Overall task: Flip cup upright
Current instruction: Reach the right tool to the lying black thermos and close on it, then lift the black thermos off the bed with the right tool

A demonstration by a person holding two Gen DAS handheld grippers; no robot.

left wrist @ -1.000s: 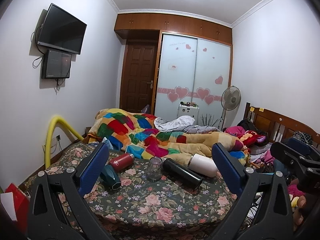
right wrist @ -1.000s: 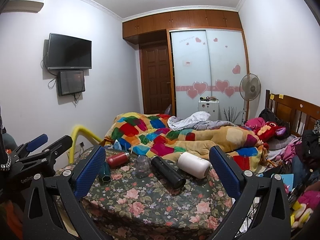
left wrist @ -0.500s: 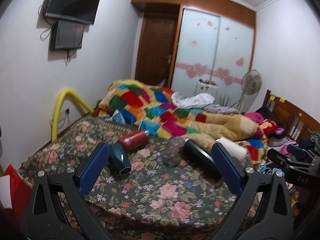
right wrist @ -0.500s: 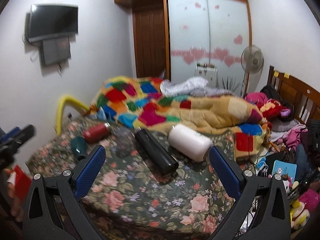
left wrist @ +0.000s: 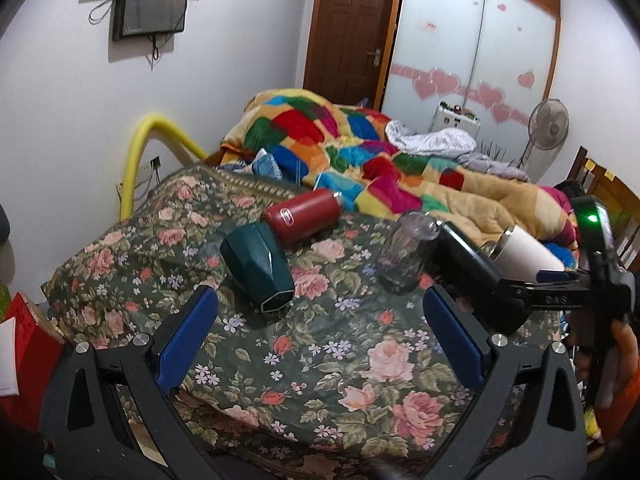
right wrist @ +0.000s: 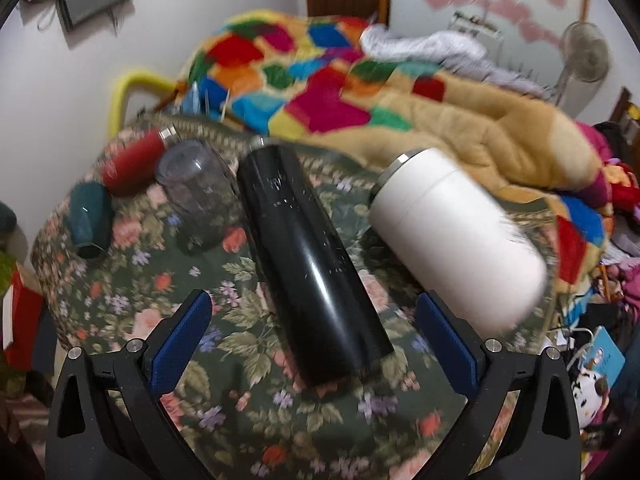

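Several cups lie on the floral bedspread [left wrist: 320, 360]. A dark green cup [left wrist: 258, 270] lies on its side just ahead of my open left gripper [left wrist: 320, 328]. Behind it lies a red bottle [left wrist: 302, 216]. A clear glass cup [left wrist: 406, 254] stands mouth down. A black tumbler [right wrist: 308, 268] lies on its side between the blue pads of my open right gripper [right wrist: 312, 336]. A white tumbler [right wrist: 456, 232] lies to its right. The right gripper also shows at the right edge of the left wrist view [left wrist: 560, 280].
A colourful patchwork quilt [left wrist: 360, 152] is bunched behind the cups. A yellow padded rail [left wrist: 140, 152] stands at the bed's left by the wall. A wooden headboard [left wrist: 608, 196] and clutter are on the right. A red box [left wrist: 24, 360] sits lower left.
Both grippers have moved forward and down toward the bedspread. The right gripper now straddles the black tumbler; the left is close to the green cup. The cups have not moved.
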